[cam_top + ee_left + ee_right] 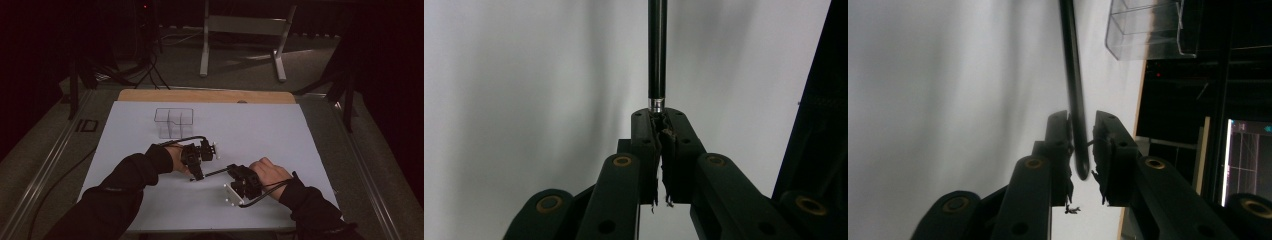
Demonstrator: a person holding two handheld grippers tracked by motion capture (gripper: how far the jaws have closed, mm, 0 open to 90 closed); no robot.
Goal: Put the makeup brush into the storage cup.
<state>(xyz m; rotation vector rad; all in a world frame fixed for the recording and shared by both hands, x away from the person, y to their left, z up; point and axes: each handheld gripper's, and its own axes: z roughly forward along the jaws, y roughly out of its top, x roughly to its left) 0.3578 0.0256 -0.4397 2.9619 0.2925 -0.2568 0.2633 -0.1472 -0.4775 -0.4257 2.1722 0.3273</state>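
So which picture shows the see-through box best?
The high view: the whole clear box stands on the white sheet, beyond both hands. The right gripper view catches a corner at its top edge.

We cannot see the black pen's (657,50) tip, buried between the left gripper's (663,131) pads; its far end runs off the picture's top. In the right gripper view the clear plastic organizer (1148,27) is cut by the top edge. From above the pen's details are too small to tell.
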